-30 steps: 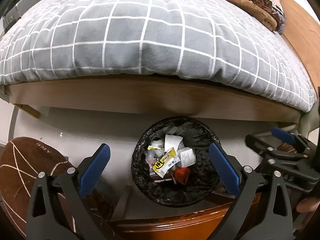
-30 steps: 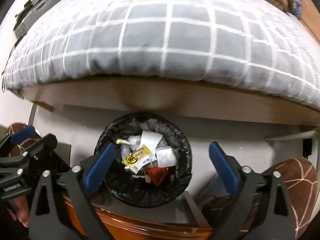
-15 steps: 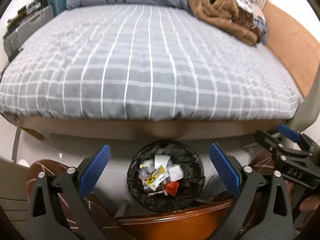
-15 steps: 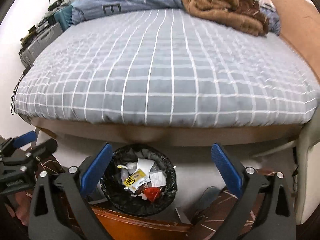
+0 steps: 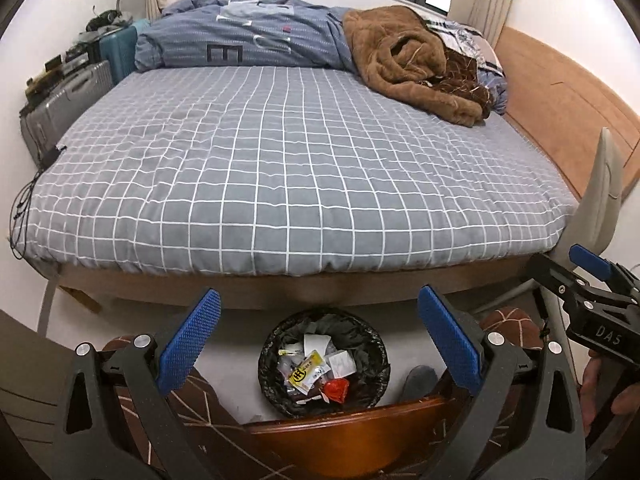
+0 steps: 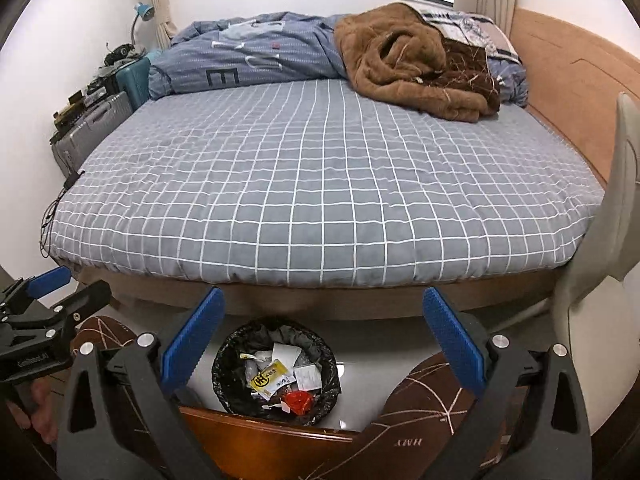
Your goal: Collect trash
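Bed: grey checked cover, filling most of both views.
Blankets: a blue quilt and a brown fleece heaped at the far end.
Suitcases: against the left wall.
Bin: black-lined, on the floor just beside the bed's near edge, between the slippers.
Trash: inside the bin, with a yellow packet and a red wrapper on top.
Left gripper: fingers spread wide, holding nothing.
Right gripper: fingers spread wide, holding nothing.
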